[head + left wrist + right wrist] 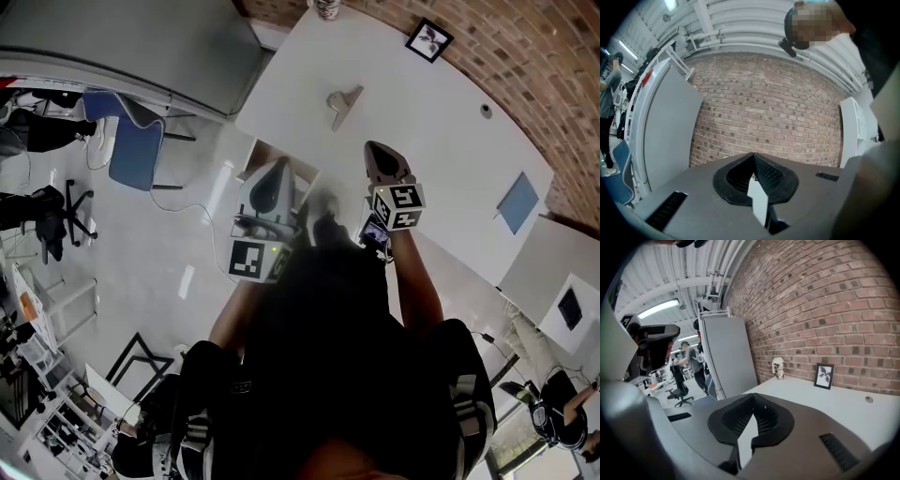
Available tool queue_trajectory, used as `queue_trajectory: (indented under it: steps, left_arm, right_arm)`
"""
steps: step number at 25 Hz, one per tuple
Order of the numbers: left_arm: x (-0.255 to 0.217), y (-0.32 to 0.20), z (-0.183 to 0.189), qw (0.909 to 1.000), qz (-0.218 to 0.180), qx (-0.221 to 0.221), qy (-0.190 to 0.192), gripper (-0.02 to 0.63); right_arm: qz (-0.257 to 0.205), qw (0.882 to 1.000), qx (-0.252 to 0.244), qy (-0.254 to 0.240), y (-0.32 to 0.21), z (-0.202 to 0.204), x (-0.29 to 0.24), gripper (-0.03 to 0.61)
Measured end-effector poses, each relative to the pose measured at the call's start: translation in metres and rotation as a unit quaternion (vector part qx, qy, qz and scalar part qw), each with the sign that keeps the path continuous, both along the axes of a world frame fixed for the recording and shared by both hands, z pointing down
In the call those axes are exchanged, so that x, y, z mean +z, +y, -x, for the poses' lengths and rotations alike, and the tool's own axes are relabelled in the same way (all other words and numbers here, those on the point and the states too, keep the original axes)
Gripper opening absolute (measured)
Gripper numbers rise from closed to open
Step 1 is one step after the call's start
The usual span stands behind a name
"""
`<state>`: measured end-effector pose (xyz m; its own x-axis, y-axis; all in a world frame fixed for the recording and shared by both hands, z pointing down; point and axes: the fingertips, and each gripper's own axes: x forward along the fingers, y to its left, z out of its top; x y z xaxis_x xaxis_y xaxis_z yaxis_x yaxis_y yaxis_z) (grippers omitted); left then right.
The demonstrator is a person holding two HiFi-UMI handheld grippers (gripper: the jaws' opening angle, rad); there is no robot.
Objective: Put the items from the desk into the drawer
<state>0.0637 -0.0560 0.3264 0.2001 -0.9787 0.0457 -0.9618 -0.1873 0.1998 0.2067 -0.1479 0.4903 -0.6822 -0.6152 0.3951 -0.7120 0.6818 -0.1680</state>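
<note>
A grey clip-shaped item (pixel 344 103) lies on the white desk (pixel 441 150). A framed picture (pixel 429 39) (pixel 824 376) and a patterned cup (pixel 326 7) (pixel 777 368) stand by the brick wall. A blue-grey square (pixel 517 202) lies further right. At the desk's left edge a brown opening (pixel 267 150) shows, apparently the drawer. My left gripper (pixel 278 167) (pixel 753 153) hangs beside it, pointing at the wall, shut and empty. My right gripper (pixel 375 148) (pixel 753 394) is over the desk's near part, short of the clip, shut with nothing in it.
A grey partition (pixel 141 47) (pixel 726 352) stands left of the desk, with a blue chair (pixel 136 141) and cables on the floor beside it. A white cabinet (pixel 562 281) sits at the right. The brick wall (pixel 525 56) backs the desk. People stand in the room at the left.
</note>
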Motion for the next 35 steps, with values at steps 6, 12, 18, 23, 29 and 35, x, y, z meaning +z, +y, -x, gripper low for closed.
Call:
queue_trajectory:
  steps: [6, 12, 18, 23, 29, 35]
  left_arm:
    - [0.009, -0.021, 0.004, 1.0, 0.004, 0.007, 0.003, -0.002]
    - [0.019, -0.045, 0.019, 0.9998, 0.012, 0.018, -0.001, -0.002]
    - [0.025, -0.071, 0.035, 0.9995, 0.017, 0.027, -0.005, -0.002]
    - [0.035, -0.091, 0.051, 0.999, 0.024, 0.03, -0.022, -0.002]
    - [0.05, -0.115, 0.063, 0.9984, 0.033, 0.034, -0.032, -0.002]
    - [0.059, -0.129, 0.08, 0.9985, 0.04, 0.033, -0.02, -0.002]
  right_arm:
    - [0.014, 0.999, -0.014, 0.037, -0.022, 0.003, 0.027, 0.002]
    - [0.025, 0.995, -0.043, 0.091, -0.049, 0.025, 0.058, 0.112]
    - [0.047, 0.982, -0.086, 0.162, -0.071, 0.046, 0.097, 0.186]
    - [0.08, 0.969, -0.111, 0.204, -0.081, 0.057, 0.125, 0.23]
    - [0.098, 0.958, -0.139, 0.23, -0.09, 0.069, 0.147, 0.247]
    - [0.103, 0.944, -0.159, 0.269, -0.093, 0.076, 0.161, 0.267]
